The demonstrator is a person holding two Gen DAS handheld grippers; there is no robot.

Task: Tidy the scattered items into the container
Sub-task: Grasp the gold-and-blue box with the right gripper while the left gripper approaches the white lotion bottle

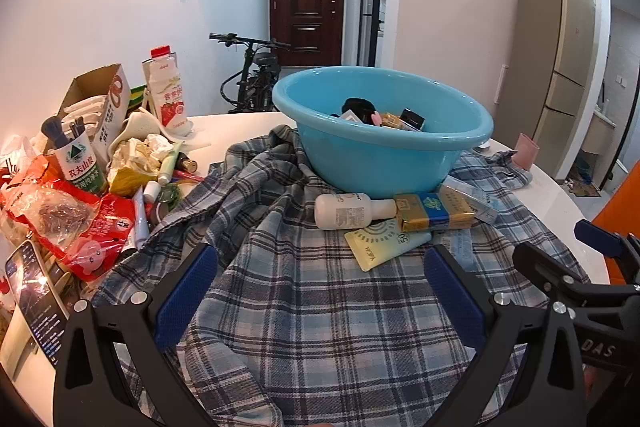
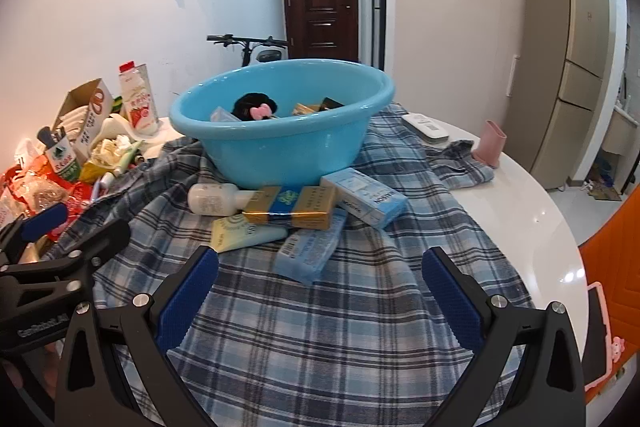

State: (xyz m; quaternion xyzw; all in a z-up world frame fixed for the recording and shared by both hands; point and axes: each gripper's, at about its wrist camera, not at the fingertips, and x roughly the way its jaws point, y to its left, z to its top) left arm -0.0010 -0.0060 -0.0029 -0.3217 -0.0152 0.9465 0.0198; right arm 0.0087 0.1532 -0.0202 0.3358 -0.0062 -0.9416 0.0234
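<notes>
Hovering wide open, empty — left gripper (image 1: 320, 291), right gripper (image 2: 320, 287); bare plaid cloth (image 2: 320, 327) before basin (image 2: 280, 155).

- Right hand-held gripper (image 2: 320, 291) hangs with fingers wide apart over a plaid shirt (image 2: 320, 327).
- Blue basin (image 2: 280, 151) sits on the shirt.
- Gold box (image 2: 290, 207), white bottle (image 2: 212, 199) and blue boxes (image 2: 366, 201) lie just before it.
</notes>
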